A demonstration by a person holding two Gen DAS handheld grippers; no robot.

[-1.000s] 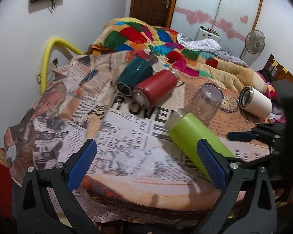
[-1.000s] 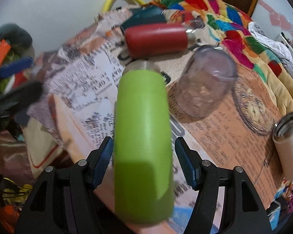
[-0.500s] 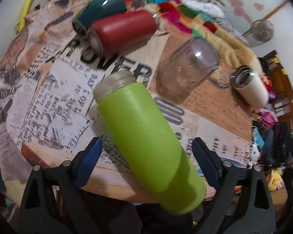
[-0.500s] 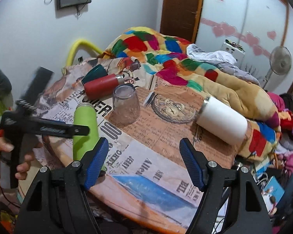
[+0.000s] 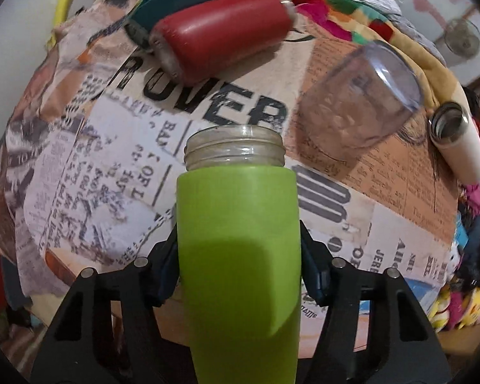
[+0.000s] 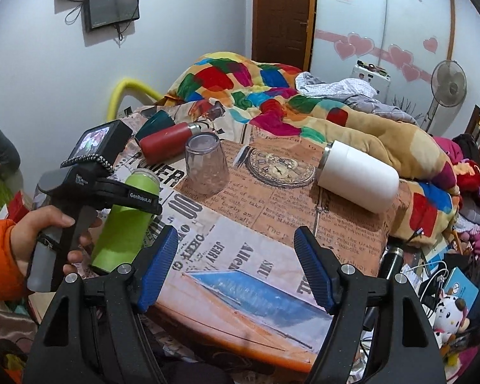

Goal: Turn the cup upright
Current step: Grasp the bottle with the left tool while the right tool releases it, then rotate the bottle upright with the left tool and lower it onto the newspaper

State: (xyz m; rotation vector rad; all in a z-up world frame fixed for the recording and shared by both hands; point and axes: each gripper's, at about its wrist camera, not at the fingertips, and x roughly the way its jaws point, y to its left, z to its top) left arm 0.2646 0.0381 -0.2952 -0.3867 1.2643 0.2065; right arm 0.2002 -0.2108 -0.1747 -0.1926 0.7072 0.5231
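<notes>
A lime green cup [image 5: 240, 256] with a clear threaded neck is held in my left gripper [image 5: 238, 265], whose blue pads press its sides. In the right wrist view the green cup [image 6: 124, 224] stands tilted at the table's left edge, neck up, with the left gripper [image 6: 137, 200] clamped around it. My right gripper [image 6: 236, 272] is open and empty above the table's front edge.
On the newspaper-print table [image 6: 272, 217] lie a red bottle [image 6: 164, 142], a dark teal cup [image 6: 153, 124] and a white cup [image 6: 358, 176] on their sides; a clear glass [image 6: 206, 163] stands upside down. A colourful quilt [image 6: 272, 96] lies behind.
My left gripper has closed on the green cup and raised it from lying flat to a tilted, neck-up stance. My right gripper has let go of it and pulled back, open.
</notes>
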